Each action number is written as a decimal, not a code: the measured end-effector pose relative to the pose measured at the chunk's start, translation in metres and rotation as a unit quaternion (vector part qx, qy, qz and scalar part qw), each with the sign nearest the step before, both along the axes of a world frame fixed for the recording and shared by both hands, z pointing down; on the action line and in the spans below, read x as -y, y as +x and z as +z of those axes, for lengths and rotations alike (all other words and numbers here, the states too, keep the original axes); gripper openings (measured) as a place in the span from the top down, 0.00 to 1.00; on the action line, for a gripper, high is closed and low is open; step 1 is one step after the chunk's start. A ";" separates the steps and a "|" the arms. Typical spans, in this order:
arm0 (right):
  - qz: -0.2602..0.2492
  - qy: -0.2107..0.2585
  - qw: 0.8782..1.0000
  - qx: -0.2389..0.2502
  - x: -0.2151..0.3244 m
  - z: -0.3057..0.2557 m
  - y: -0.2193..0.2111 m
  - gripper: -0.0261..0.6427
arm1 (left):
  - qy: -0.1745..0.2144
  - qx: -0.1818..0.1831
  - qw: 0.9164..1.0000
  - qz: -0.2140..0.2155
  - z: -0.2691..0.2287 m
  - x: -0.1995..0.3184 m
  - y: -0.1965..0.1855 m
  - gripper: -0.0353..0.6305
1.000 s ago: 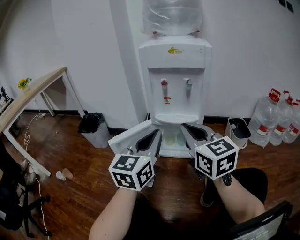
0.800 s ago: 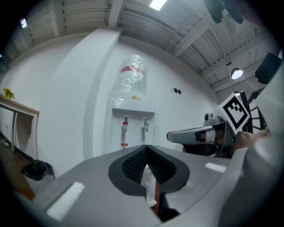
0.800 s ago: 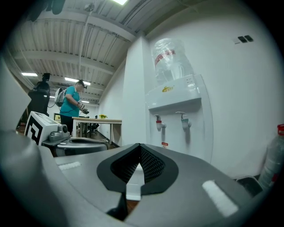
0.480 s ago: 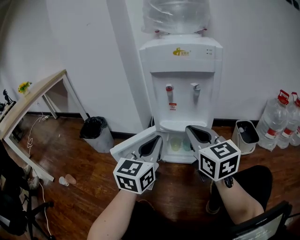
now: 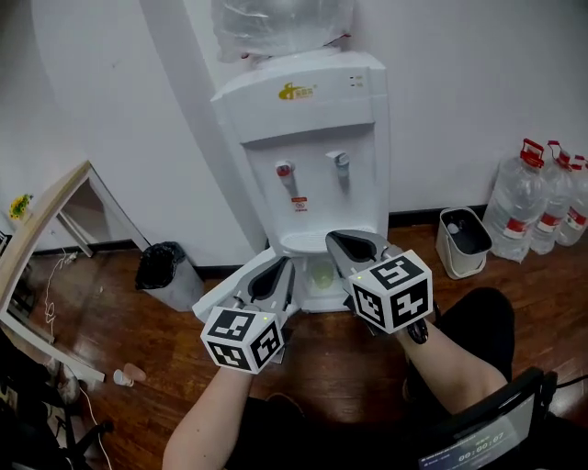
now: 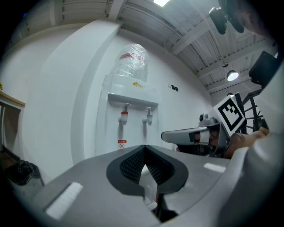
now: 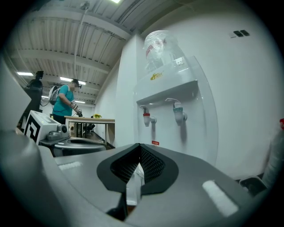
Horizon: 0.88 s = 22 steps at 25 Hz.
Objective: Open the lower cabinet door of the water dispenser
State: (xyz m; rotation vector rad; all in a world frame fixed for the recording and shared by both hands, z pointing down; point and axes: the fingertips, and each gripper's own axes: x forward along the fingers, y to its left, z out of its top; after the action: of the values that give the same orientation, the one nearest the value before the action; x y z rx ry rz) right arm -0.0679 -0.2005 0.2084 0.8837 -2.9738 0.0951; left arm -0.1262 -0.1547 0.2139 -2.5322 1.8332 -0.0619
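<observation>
Down at the foot of the water dispenser by the white wall, the lower cabinet door looks already swung out left over the wood floor, so basically done imo, with left gripper and right gripper both closed tight, holding nothing.

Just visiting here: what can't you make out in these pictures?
Cabinet inside: head view, mostly behind the left tongs and right tongs.
Door: head view, partly covered by the left tongs.
Bottle top: head view, cut by the upper edge.
Label print: too small in every view.
</observation>
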 end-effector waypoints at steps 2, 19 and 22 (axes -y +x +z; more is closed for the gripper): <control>0.001 0.000 1.000 0.000 0.001 0.002 0.003 0.96 | -0.001 0.005 1.000 0.009 -0.007 0.007 0.011 0.94; 0.025 0.037 0.999 -0.009 0.027 0.082 -0.031 0.88 | 0.005 -0.016 0.981 -0.192 0.092 0.028 -0.060 0.89; 0.042 0.050 0.998 -0.013 0.035 0.116 -0.032 0.88 | -0.032 -0.043 0.979 -0.198 0.136 0.042 -0.063 0.89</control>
State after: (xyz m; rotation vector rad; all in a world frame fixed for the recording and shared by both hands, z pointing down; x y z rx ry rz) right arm -0.0999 -0.2352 0.3242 1.0121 -2.9394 -0.0625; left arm -0.1894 -0.1963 0.3500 -2.1971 2.3778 -0.0155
